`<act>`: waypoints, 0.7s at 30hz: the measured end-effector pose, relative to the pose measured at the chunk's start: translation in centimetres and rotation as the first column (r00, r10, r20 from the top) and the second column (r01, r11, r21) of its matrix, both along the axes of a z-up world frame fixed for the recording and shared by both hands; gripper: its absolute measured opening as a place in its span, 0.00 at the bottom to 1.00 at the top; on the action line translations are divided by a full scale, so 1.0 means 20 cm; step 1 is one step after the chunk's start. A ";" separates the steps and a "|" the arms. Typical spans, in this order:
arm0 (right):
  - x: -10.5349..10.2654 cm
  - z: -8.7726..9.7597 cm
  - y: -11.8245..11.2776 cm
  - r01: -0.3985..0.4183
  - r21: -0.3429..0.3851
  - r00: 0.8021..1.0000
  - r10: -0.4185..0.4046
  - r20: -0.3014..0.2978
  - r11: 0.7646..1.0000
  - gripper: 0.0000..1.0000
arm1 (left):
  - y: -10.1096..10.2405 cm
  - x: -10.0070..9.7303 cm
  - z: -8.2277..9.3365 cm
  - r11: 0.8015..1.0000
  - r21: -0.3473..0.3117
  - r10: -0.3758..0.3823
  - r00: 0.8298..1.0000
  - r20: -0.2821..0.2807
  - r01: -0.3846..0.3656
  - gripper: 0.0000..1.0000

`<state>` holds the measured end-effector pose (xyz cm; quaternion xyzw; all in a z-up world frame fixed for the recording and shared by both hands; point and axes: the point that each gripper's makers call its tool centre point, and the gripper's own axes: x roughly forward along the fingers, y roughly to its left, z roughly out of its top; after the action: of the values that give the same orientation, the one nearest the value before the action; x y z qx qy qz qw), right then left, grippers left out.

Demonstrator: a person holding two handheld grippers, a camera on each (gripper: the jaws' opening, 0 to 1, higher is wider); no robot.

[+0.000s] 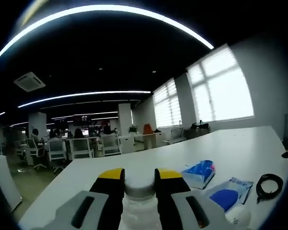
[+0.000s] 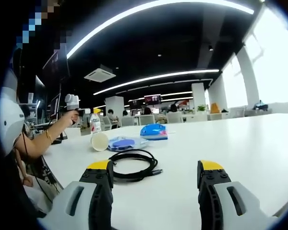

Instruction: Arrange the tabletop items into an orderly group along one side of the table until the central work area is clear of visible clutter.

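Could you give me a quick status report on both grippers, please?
Left gripper shut on bottle. Right gripper open, empty. Black cable just ahead of it.

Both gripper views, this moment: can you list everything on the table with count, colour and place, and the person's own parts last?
Bottle: one, clear with pale cap, held between the left tool's jaws, lifted off the table.
Black cable: one, coiled, on the white table just ahead of the right tool.
Blue pack: one, blue and white, beyond the cable.
Flat packet: one, clear with blue contents, beside the blue pack.
Paper cup: one, white, lying on its side next to the flat packet.
Left tool: yellow-tipped black jaws, shut on the bottle.
Right tool: yellow-tipped jaws, wide apart, empty.
Person's forearm: raised at left, holding the left tool.
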<state>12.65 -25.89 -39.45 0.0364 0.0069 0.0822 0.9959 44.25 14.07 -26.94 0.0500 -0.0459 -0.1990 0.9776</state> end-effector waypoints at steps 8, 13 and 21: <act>0.00 -0.01 0.00 0.002 0.006 1.000 -0.002 -0.006 1.000 0.68 | 0.00 -0.01 0.00 1.000 0.008 0.011 1.000 0.010 -0.011 0.24; 0.00 -0.01 -0.01 0.003 0.006 1.000 -0.003 -0.006 1.000 0.68 | 0.01 -0.02 0.01 1.000 0.013 0.009 1.000 0.015 -0.009 0.26; 0.00 -0.01 0.01 -0.003 0.003 1.000 0.003 -0.003 1.000 0.68 | 0.00 -0.05 0.03 0.999 0.039 0.004 0.999 0.033 -0.005 0.27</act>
<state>12.68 -25.77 -39.66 0.0379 0.0086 0.0838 0.9957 43.29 14.08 -26.33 0.0727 -0.0582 -0.1969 0.9760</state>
